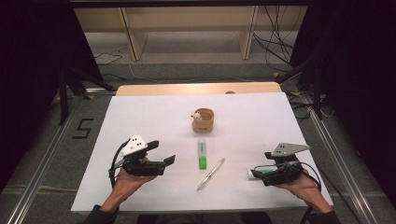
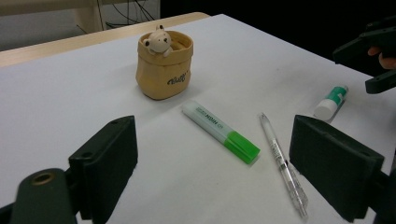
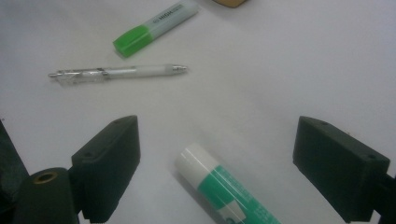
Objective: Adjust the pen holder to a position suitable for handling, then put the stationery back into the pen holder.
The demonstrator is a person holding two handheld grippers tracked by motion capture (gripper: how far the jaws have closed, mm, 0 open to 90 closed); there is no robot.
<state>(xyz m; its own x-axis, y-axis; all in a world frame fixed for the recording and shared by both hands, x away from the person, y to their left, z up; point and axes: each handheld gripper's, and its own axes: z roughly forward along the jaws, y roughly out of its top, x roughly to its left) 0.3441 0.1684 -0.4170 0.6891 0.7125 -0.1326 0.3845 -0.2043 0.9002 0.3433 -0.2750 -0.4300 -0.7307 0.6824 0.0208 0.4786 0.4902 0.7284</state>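
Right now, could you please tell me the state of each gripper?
Left gripper: open, holding nothing.
Right gripper: open, jaws either side of the glue stick on the table, not closed on it.

The glue stick [image 3: 229, 189] runs off the bottom edge between the right tongs' jaws. Beyond the highlighter [image 3: 154, 27], the pouch [image 3: 229, 3] is cut off at top.

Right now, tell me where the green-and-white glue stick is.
The green-and-white glue stick lies on the white table cover between the right gripper's open jaws, right of the clear pen in the high view.
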